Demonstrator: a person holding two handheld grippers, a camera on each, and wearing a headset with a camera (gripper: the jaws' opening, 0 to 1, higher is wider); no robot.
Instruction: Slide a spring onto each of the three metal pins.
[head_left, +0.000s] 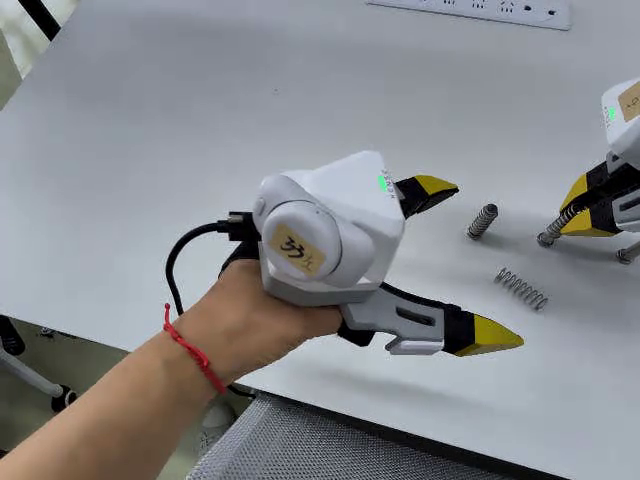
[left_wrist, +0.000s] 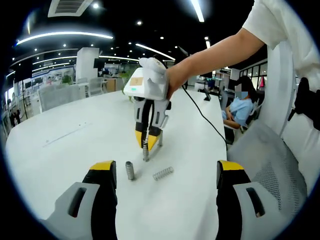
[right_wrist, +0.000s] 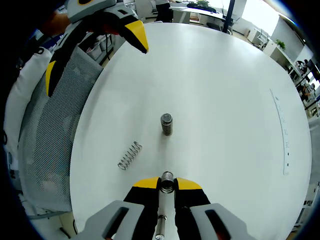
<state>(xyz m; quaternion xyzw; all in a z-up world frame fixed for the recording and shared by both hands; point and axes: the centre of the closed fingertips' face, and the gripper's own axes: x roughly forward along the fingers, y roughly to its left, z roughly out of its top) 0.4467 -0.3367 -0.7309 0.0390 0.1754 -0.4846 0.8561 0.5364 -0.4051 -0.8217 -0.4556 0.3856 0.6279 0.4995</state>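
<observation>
White laminate table (head_left: 200, 120), seen in the head view: a hand (head_left: 250, 325) holds the left gripper (head_left: 487, 264) near the front edge. Its yellow-tipped jaws are spread wide with nothing between them. Past its tips a sprung pin (head_left: 482, 221) stands on the table, and a loose spring (head_left: 521, 288) lies flat near it. At the right edge the right gripper (head_left: 590, 212) has its jaws pinched on a second pin (head_left: 553, 231), which wears a spring.

In the left gripper view, its own jaws stand far apart and bare. Ahead, the right gripper (left_wrist: 148, 140) points down and pinches the second pin (left_wrist: 146, 152) upright, its foot on the table. The sprung pin (left_wrist: 130, 170) and the loose spring (left_wrist: 162, 173) are nearer.

In the right gripper view, the jaws are narrow, clamped on the second pin (right_wrist: 166, 182). The sprung pin (right_wrist: 166, 124) is straight ahead, with the loose spring (right_wrist: 129, 155) off to its left. The left gripper (right_wrist: 95, 57) is well apart at the upper left.
</observation>
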